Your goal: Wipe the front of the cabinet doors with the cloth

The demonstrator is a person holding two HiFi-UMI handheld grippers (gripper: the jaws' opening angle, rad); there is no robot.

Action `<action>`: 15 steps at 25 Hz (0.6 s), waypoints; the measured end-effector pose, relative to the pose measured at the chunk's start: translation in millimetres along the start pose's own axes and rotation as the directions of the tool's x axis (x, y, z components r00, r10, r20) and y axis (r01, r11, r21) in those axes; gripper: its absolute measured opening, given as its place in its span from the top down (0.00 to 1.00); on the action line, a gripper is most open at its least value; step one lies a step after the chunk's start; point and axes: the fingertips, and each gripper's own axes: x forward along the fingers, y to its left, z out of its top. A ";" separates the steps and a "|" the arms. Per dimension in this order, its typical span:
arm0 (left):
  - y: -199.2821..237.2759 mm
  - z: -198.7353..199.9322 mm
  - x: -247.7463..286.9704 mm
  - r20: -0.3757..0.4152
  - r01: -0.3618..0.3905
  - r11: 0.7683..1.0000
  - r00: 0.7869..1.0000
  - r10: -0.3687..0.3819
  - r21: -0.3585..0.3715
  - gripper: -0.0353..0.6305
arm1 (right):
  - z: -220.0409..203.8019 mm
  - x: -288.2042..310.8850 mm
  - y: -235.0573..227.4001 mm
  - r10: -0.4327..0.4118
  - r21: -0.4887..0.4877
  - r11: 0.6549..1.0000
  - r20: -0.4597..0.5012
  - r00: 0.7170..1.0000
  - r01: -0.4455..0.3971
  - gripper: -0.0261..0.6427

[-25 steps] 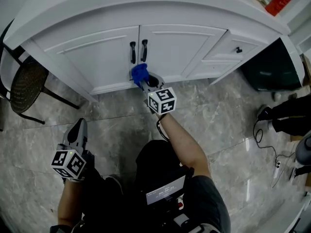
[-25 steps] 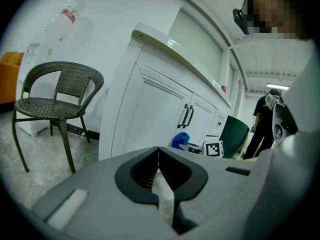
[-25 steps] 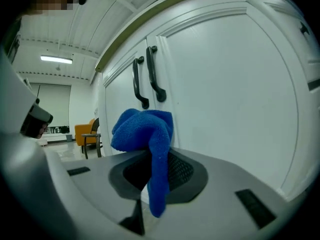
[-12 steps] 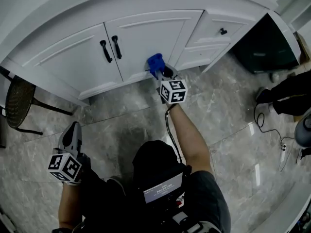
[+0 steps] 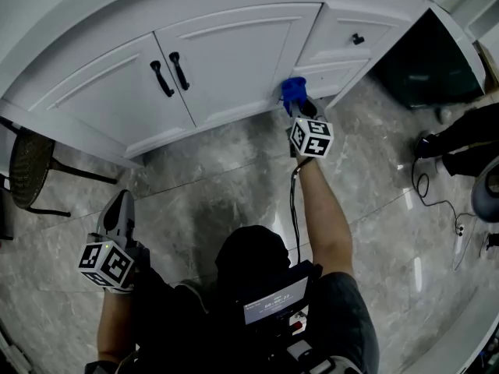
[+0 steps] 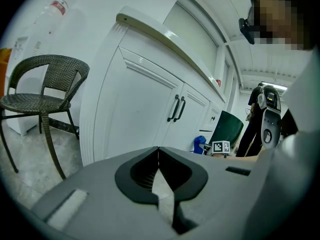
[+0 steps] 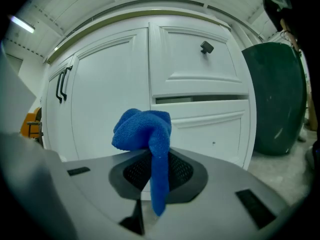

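We held the blue cloth (image 7: 144, 129) pinched in the right gripper (image 7: 152, 176), its bunched end pushed ahead of the jaws so that fabric, not plastic, would meet the white cabinet doors (image 5: 234, 57). It sat low at the right door's outer edge, just beside the drawer fronts (image 7: 200, 74); whether it actually touched the paint we could not tell. Our left gripper (image 6: 159, 170) hung low over the floor (image 5: 210, 185), well apart from the work, jaws pressed together on nothing, probably parked out of the way. The black handles (image 5: 170, 75) stood proud of the panels and would likely interrupt a pass. A wicker chair (image 6: 40, 91) stood to the left and a dark bin (image 7: 277, 99) to the right.
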 end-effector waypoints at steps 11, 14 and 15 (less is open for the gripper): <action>11.8 2.3 -8.3 0.028 -0.024 0.999 0.999 0.025 -0.043 0.94 | -4.6 -7.1 177.3 0.353 0.008 0.935 0.061 0.934 -0.354 0.89; 20.3 3.0 -19.6 0.029 -0.050 0.998 0.998 0.051 -0.043 0.94 | -17.4 1.4 242.3 0.460 -0.025 0.888 0.042 0.887 -0.459 0.89; 25.2 2.3 -23.7 0.030 -0.062 0.997 0.998 0.063 -0.044 0.94 | -22.0 4.8 258.8 0.485 -0.037 0.875 0.034 0.874 -0.484 0.89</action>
